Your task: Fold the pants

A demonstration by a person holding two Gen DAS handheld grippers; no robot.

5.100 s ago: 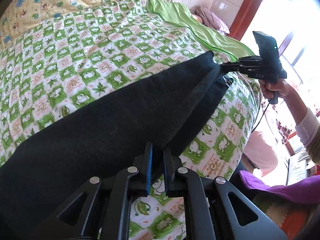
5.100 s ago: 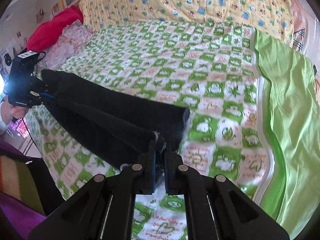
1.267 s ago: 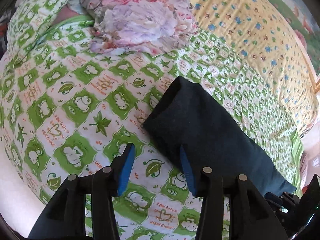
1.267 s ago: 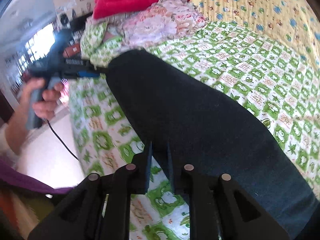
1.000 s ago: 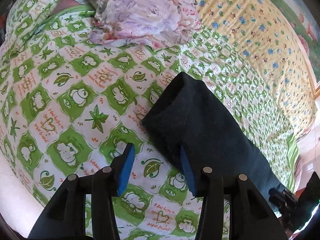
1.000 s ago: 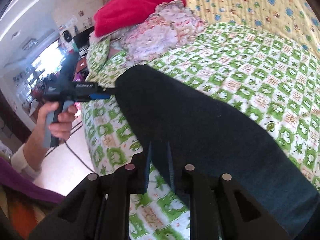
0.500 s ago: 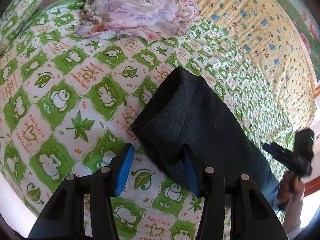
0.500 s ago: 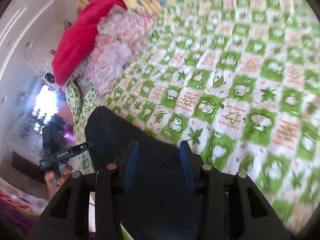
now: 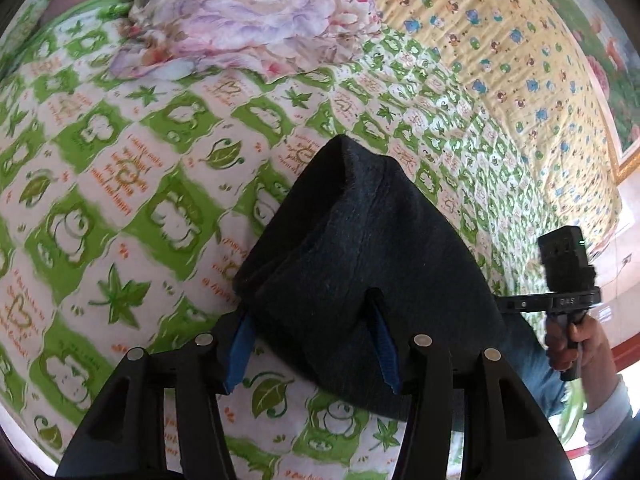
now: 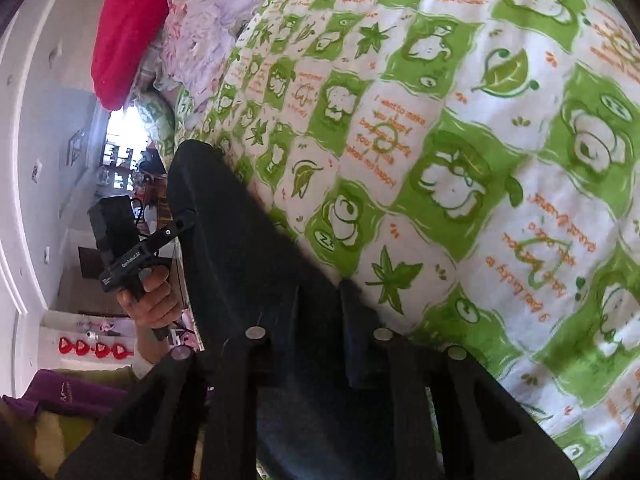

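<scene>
Dark pants (image 9: 360, 248) lying folded lengthwise as a long band on the green checked quilt (image 9: 120, 184), near edge of the bed, one end bunched into a hump toward the floral pillow (image 9: 248, 12).

Left gripper (image 9: 312, 344) spread wide, straddling the near end of the band; blue pads (image 9: 242, 350) either side of the cloth, right pad pressing a dent into it, nothing pinched yet. Right gripper (image 10: 320, 308) also spread, lying over the other end; dark fingers against dark cloth, so contact hard to judge.

Likely soft, thick, fleecy knit: light, limp, no stiffness, prone to sagging and sliding layer over layer. Not fragile, not slippery against the quilt. Best taken at the two corners of one end, pinching through all layers at once, deep enough that the under layer comes along. Lifting by a single layer would probably open the fold. Probably one more fold, end over end, remaining.
</scene>
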